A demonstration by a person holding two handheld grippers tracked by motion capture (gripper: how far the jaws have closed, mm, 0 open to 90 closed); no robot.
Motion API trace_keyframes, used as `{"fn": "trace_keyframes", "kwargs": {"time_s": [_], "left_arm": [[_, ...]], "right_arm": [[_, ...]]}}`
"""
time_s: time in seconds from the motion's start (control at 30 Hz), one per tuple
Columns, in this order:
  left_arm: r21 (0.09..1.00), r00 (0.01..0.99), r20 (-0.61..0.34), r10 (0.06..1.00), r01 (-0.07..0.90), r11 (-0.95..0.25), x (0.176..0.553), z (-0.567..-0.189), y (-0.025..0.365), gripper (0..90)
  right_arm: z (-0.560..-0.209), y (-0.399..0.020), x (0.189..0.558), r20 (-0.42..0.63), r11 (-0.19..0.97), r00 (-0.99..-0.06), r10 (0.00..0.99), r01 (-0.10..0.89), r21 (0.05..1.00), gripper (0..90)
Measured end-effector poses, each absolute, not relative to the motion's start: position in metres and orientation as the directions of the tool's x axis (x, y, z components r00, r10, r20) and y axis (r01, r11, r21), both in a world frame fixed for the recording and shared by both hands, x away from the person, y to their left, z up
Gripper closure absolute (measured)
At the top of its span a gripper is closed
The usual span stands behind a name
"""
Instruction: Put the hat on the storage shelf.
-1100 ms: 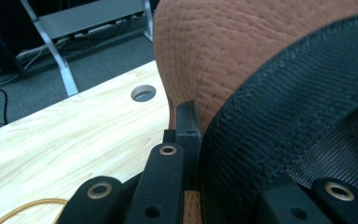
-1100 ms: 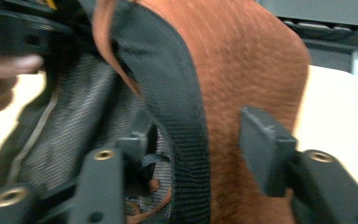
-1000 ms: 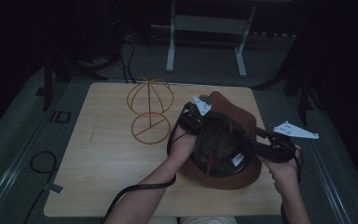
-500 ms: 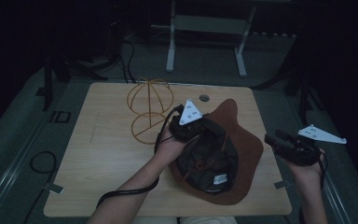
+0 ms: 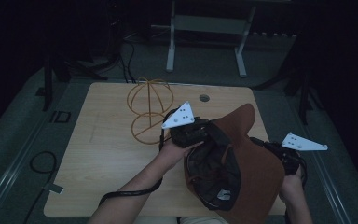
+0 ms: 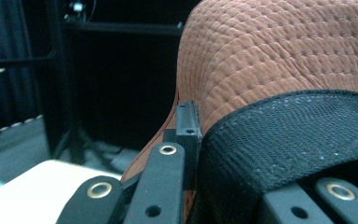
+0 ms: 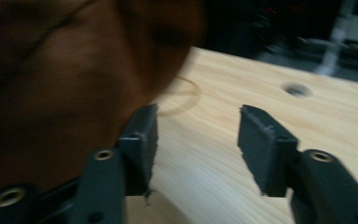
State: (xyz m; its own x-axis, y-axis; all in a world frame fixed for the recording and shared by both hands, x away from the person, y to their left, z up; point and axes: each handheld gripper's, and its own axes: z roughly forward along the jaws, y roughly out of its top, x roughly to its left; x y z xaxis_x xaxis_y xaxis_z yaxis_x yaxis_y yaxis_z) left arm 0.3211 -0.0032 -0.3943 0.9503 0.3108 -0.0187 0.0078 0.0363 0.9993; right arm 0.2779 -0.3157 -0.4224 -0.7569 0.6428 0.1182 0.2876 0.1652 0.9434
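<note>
A brown wide-brimmed hat (image 5: 256,177) with a dark lining is held tilted over the table's right front, its opening facing up. My left gripper (image 5: 207,130) is shut on the hat's near-left edge. In the left gripper view the black mesh inner band (image 6: 298,135) lies between the jaws of the left gripper (image 6: 242,158), under the quilted brown crown (image 6: 279,51). My right gripper (image 5: 261,143) is at the brim's right side. In the right gripper view the right gripper (image 7: 198,121) is open, the blurred hat (image 7: 65,70) against its left jaw and nothing between the jaws.
A golden wire hat stand (image 5: 149,100) is on the wooden table (image 5: 102,154) behind and left of the hat. A small round hole (image 5: 204,98) marks the tabletop's back edge. Metal stand legs (image 5: 170,42) and cables lie on the floor beyond.
The left gripper lifted and tilted the hat, turning its opening upward. The right gripper let go of the brim, swung out to the right, then came back beside the brim.
</note>
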Motion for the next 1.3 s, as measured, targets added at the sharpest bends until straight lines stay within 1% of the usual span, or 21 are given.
{"fn": "trace_keyframes", "kwargs": {"time_s": [0.1,0.13,0.27,0.3,0.37,0.4,0.5,0.6,0.67,0.7,0.77,0.8,0.87,0.93,1.03,1.1,1.17,1.23,1.27,1.3], "left_arm": [[0.998,0.953,-0.033,0.302,0.015,0.059,0.318,-0.394,-0.012,86.4],[0.998,0.953,-0.029,0.302,0.010,0.064,0.317,-0.394,-0.015,86.4],[0.998,0.956,-0.024,0.292,0.006,0.063,0.315,-0.394,-0.025,86.4],[0.999,0.961,-0.017,0.276,0.005,0.046,0.313,-0.394,-0.033,86.4],[1.000,0.960,0.021,0.279,-0.022,0.002,0.309,-0.394,-0.042,86.2],[1.000,0.959,0.027,0.281,-0.028,0.000,0.308,-0.394,-0.044,86.2],[1.000,0.956,0.013,0.294,-0.018,0.014,0.309,-0.394,-0.045,86.2],[1.000,0.953,0.024,0.303,-0.028,0.009,0.307,-0.394,-0.049,86.2],[0.999,0.946,0.038,0.322,-0.042,0.005,0.303,-0.393,-0.052,86.1],[0.998,0.944,0.052,0.326,-0.055,0.000,0.302,-0.392,-0.053,86.1],[0.999,0.947,0.038,0.320,-0.040,-0.001,0.302,-0.391,-0.054,86.0],[0.999,0.947,0.039,0.318,-0.041,-0.001,0.303,-0.391,-0.055,86.0],[0.999,0.948,0.044,0.315,-0.043,-0.011,0.303,-0.390,-0.055,86.0],[0.999,0.949,0.045,0.313,-0.040,-0.023,0.304,-0.389,-0.054,85.8],[0.998,0.949,0.055,0.310,-0.047,-0.033,0.305,-0.389,-0.052,85.1],[0.998,0.948,0.052,0.315,-0.040,-0.045,0.306,-0.388,-0.050,80.7],[0.998,0.947,0.046,0.317,-0.029,-0.060,0.308,-0.387,-0.049,73.7],[0.998,0.945,0.035,0.326,-0.015,-0.066,0.309,-0.386,-0.046,63.8],[0.998,0.945,0.031,0.326,-0.009,-0.069,0.310,-0.385,-0.045,60.1],[0.998,0.942,0.032,0.333,-0.009,-0.070,0.310,-0.385,-0.044,58.8]], "right_arm": [[-0.419,-0.308,0.273,0.117,0.143,-0.798,0.591,0.247,0.958,40.7],[-0.418,-0.305,0.273,0.113,0.138,-0.799,0.590,0.238,0.962,39.9],[-0.418,-0.295,0.277,0.125,0.123,-0.814,0.567,0.235,0.964,38.1],[-0.419,-0.291,0.280,0.133,0.115,-0.812,0.568,0.238,0.964,37.8],[-0.420,-0.287,0.282,0.143,0.111,-0.818,0.557,0.243,0.964,38.0],[-0.420,-0.285,0.283,0.142,0.107,-0.819,0.555,0.239,0.965,39.3],[-0.421,-0.283,0.286,0.155,0.089,-0.824,0.544,0.241,0.966,44.1],[-0.420,-0.282,0.289,0.170,0.076,-0.837,0.521,0.244,0.967,55.2],[-0.418,-0.280,0.289,0.169,0.064,-0.843,0.510,0.233,0.970,56.5],[-0.417,-0.280,0.290,0.171,0.056,-0.847,0.503,0.230,0.972,60.9],[-0.415,-0.280,0.290,0.183,0.042,-0.857,0.482,0.231,0.972,68.6],[-0.414,-0.280,0.290,0.176,0.043,-0.859,0.480,0.223,0.974,73.9],[-0.413,-0.280,0.289,0.168,0.049,-0.866,0.471,0.216,0.975,80.1],[-0.414,-0.279,0.289,0.179,0.046,-0.869,0.461,0.225,0.973,84.1],[-0.415,-0.280,0.289,0.194,0.047,-0.869,0.454,0.241,0.969,86.4],[-0.416,-0.280,0.289,0.195,0.059,-0.868,0.456,0.248,0.967,86.8],[-0.416,-0.281,0.288,0.193,0.070,-0.869,0.457,0.251,0.966,87.0],[-0.417,-0.285,0.288,0.212,0.050,-0.865,0.456,0.263,0.964,87.2],[-0.417,-0.288,0.289,0.227,0.031,-0.863,0.451,0.269,0.962,87.2],[-0.417,-0.292,0.290,0.237,0.017,-0.859,0.455,0.274,0.962,87.3]]}}
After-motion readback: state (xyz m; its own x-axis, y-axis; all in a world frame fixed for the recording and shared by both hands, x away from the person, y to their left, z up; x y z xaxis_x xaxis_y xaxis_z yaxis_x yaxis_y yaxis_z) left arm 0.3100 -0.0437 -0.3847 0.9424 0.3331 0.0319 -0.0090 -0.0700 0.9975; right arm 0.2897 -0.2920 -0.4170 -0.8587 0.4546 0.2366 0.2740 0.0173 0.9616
